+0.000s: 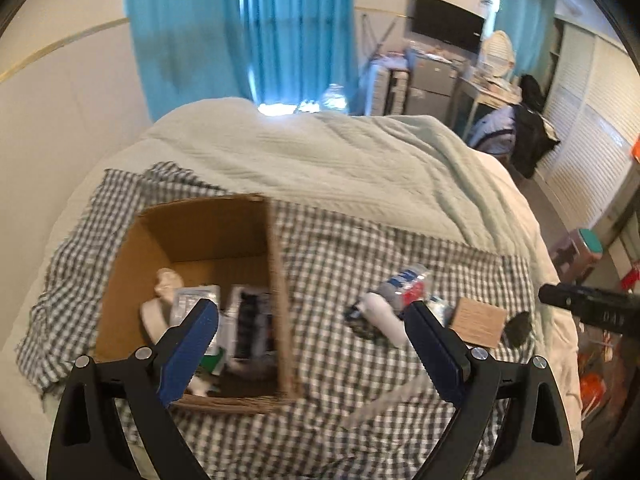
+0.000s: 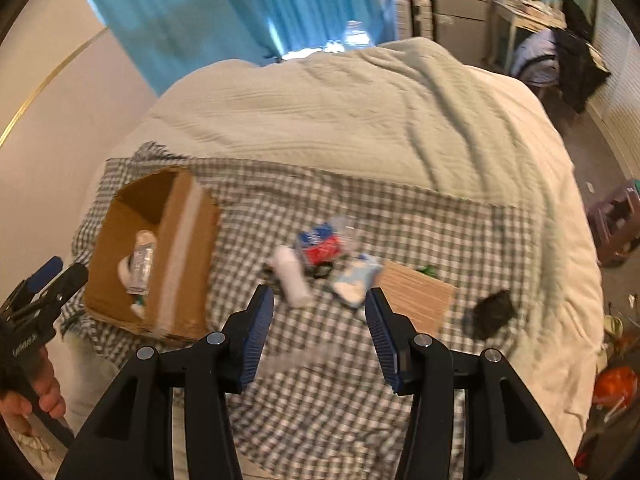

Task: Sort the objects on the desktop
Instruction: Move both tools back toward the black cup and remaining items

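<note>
Cardboard box [image 1: 208, 240] sits on the checked cloth [image 1: 340, 264]; right of it lie a white roll [image 2: 291, 276], packets and a brown pad [image 2: 416, 294]. Left gripper [image 1: 312, 316] and right gripper [image 2: 318, 300] hover spread, holding nothing.

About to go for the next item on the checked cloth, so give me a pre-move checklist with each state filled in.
1. Right gripper open and empty: ok.
2. Left gripper open and empty: ok.
3. Cardboard box open on top, with room beside the items already inside: ok.
4. White roll lies apart from the box, ahead of the right gripper: ok.
5. Roll free of neighbours: not ok; the blue-and-red packet crowds it.
6. Sharp view of the pile: not ok, both views are motion-blurred.
</note>
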`<state>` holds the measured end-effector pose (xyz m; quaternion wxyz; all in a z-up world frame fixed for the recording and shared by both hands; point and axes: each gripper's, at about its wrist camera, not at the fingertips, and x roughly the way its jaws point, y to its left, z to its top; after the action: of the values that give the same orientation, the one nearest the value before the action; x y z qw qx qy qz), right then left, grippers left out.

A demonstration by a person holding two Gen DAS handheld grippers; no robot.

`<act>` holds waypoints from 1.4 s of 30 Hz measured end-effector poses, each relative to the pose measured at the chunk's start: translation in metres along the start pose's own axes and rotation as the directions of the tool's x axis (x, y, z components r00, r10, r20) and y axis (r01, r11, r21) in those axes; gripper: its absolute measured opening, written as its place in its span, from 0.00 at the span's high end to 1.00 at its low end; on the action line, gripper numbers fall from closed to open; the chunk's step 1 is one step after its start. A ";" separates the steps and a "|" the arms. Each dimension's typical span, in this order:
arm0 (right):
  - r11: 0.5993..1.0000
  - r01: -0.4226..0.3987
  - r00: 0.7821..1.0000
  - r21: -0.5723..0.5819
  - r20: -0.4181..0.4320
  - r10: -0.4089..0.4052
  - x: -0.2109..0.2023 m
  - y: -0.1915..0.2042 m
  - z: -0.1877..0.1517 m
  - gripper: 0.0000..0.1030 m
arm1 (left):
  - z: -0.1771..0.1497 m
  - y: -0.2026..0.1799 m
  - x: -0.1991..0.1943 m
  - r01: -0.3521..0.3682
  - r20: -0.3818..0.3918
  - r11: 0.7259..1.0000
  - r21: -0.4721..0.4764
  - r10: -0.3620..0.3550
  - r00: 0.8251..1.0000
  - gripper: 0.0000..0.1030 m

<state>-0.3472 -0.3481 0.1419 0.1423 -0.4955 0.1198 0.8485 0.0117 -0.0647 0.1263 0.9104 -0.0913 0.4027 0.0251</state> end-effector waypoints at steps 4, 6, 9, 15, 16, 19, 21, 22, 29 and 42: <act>0.998 0.046 0.999 0.044 -0.012 -0.046 0.001 -0.039 -0.008 0.50 | -0.026 -0.027 0.017 0.041 -0.001 0.999 -0.017 -0.041 0.999 0.06; 0.994 0.071 0.997 0.077 -0.025 -0.070 0.002 -0.061 -0.012 0.50 | -0.046 -0.039 0.032 0.062 -0.017 0.997 -0.040 -0.063 0.998 0.06; 0.982 0.101 0.994 0.158 -0.052 -0.094 0.008 -0.096 -0.020 0.50 | -0.078 -0.058 0.058 0.053 -0.050 0.998 -0.024 -0.054 0.997 0.06; 0.953 0.155 0.984 0.259 -0.129 -0.125 0.033 -0.146 -0.031 0.50 | -0.118 -0.098 0.100 0.046 -0.133 0.991 0.125 -0.030 0.991 0.06; 0.950 0.165 0.981 0.266 -0.144 -0.130 0.039 -0.152 -0.033 0.50 | -0.122 -0.103 0.105 0.055 -0.141 0.988 0.143 -0.034 0.989 0.06; 0.940 0.178 0.974 0.291 -0.185 -0.128 0.055 -0.165 -0.037 0.50 | -0.135 -0.109 0.121 0.073 -0.171 0.982 0.174 -0.043 0.984 0.06; 0.931 0.195 0.967 0.307 -0.220 -0.130 0.068 -0.172 -0.040 0.50 | -0.147 -0.110 0.135 0.070 -0.194 0.980 0.187 -0.033 0.980 0.06; 0.927 0.199 0.964 0.318 -0.232 -0.128 0.074 -0.176 -0.041 0.49 | -0.152 -0.110 0.140 0.062 -0.203 0.979 0.192 -0.023 0.979 0.06; 0.865 0.211 0.957 0.456 -0.277 -0.087 0.105 -0.203 -0.046 0.46 | -0.185 -0.111 0.188 0.030 -0.303 0.977 0.211 0.036 0.952 0.15; 0.760 0.268 0.925 0.592 -0.378 -0.032 0.170 -0.235 -0.060 0.42 | -0.170 -0.113 0.194 0.099 -0.287 0.988 0.119 -0.061 0.956 0.81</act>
<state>-0.2941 -0.1287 -0.0501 0.3460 -0.5671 0.3809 0.6432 0.0326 -0.2131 -0.1120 0.8479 -0.0498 0.5252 -0.0518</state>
